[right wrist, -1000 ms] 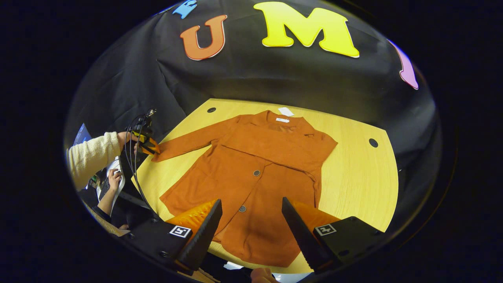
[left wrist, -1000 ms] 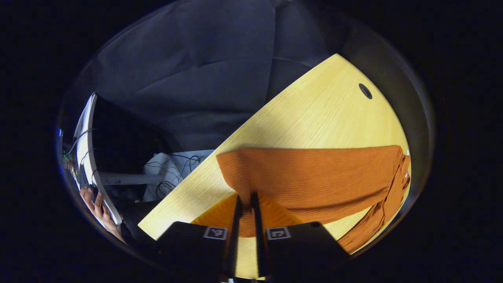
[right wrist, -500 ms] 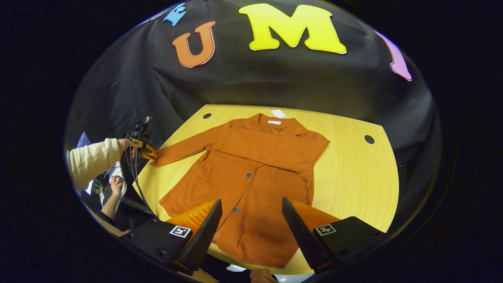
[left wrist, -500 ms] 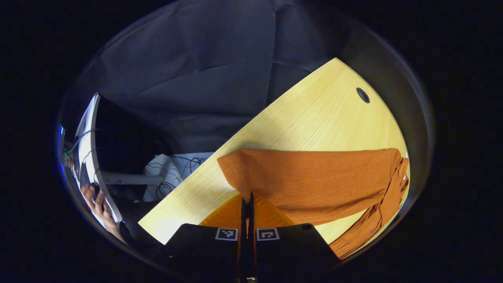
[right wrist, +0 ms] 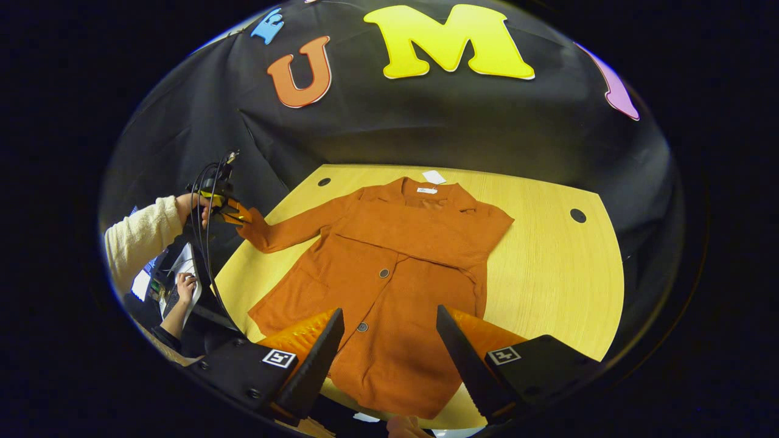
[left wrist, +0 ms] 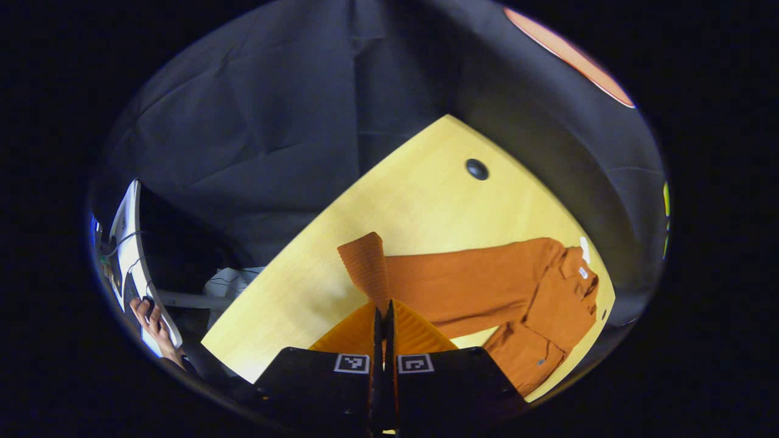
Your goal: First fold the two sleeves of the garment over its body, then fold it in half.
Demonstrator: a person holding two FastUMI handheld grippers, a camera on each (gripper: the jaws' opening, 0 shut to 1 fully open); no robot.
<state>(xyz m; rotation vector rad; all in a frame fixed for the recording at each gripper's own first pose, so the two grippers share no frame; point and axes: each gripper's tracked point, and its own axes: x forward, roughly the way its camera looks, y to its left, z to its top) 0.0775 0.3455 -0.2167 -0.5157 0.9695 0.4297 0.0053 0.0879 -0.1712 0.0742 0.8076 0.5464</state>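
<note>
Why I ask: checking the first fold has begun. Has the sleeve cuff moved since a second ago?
Yes. The cuff, pinched in the left claw, has lifted off the table, toward the wall.

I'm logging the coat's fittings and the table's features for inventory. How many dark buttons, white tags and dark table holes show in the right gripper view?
Dark buttons: 2
White tags: 2
Dark table holes: 2
Total: 6

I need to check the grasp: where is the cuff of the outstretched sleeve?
In the left gripper view, the cuff rises just ahead of the shut left claw, above the table edge.
</note>
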